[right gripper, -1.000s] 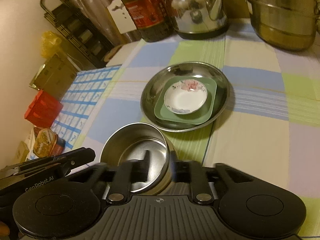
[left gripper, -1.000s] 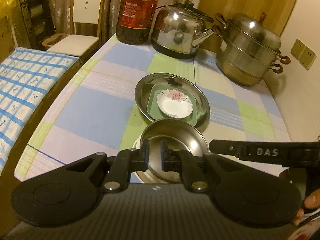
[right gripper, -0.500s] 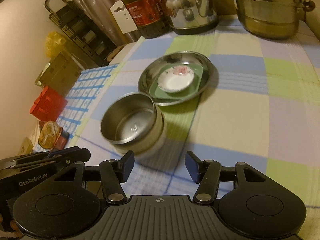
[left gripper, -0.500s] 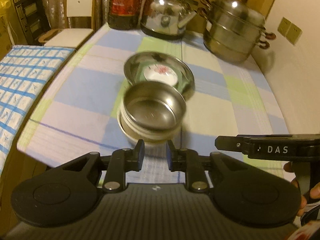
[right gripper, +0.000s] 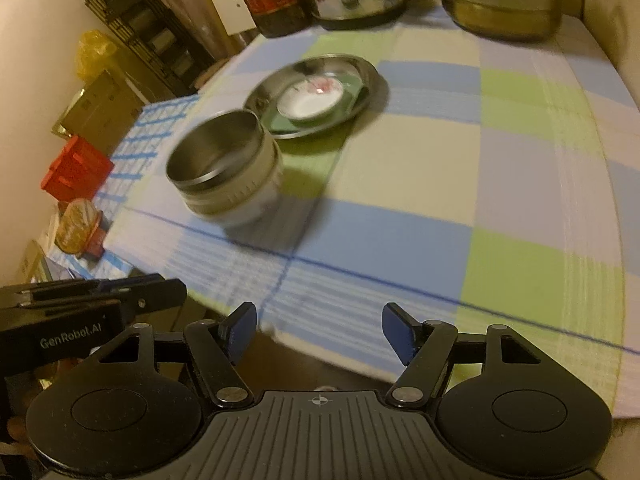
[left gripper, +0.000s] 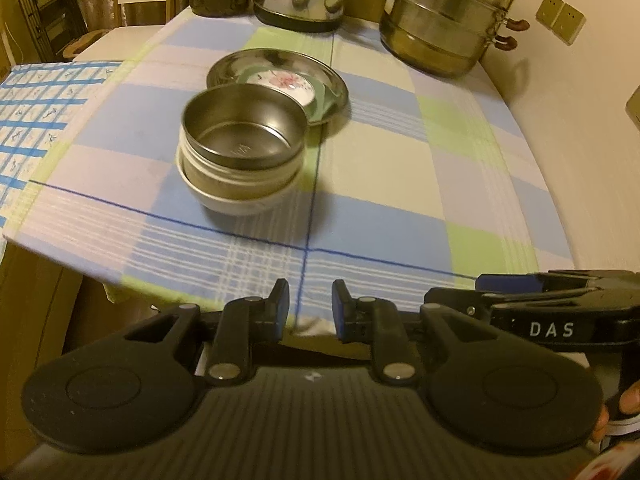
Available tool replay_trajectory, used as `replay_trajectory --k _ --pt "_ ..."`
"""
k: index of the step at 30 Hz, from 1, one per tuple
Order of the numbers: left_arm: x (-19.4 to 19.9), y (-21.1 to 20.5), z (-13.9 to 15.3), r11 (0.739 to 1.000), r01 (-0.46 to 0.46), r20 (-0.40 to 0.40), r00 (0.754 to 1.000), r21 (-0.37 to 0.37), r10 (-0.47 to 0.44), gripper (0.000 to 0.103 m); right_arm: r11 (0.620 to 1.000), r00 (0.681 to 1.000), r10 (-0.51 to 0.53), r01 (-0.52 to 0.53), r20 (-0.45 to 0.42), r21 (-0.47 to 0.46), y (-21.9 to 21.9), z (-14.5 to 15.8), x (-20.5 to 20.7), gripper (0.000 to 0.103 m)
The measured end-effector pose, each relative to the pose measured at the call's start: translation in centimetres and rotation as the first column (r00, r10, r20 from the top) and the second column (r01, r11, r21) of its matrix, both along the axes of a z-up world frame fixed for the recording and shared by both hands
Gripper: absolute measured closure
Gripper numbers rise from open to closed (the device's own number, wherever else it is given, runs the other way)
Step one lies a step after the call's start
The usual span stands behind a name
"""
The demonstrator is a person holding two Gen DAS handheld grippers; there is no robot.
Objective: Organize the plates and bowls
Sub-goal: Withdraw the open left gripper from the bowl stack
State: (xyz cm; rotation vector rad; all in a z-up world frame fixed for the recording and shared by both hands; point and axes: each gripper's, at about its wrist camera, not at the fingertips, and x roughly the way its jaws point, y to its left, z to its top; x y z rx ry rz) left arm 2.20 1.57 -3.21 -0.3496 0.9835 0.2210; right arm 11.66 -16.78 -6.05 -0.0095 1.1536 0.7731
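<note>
The steel bowl (left gripper: 243, 130) is sitting inside a white bowl (left gripper: 236, 196), near the bench (left gripper: 420, 184) edge, just beside the big steel plate (left gripper: 340, 84). A bump could be knocking it off. The left tool (left gripper: 306, 308) and right tool (right gripper: 318, 330) are both apart, holding nothing. The right view is looking blurry.

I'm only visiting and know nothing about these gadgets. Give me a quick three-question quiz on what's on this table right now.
1. True or false: the steel bowl sits nested in a white bowl.
2. What lies directly under the flowered saucer? A) green square plate B) kettle C) bare cloth
3. Fill in: neither the left gripper nor the right gripper holds ____.

Key: 1 true; 2 A; 3 anything.
</note>
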Motion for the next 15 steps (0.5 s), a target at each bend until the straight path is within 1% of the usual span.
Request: replay_trajectory --k 9,15 --pt "-0.7 -2.7 0.3 1.0 -0.013 0.004 1.0 0.021 0.013 0.083 1.0 1.0 0.002 -0.002 0.008 0.005 -2.6 -0.1 -0.7 0.033" --pt "-1.1 -3.7 0.7 0.999 -0.019 0.011 1.0 0.033 0.018 0.083 1.0 1.0 0.011 -0.011 0.019 0.016 -3.2 0.1 -0.9 0.033"
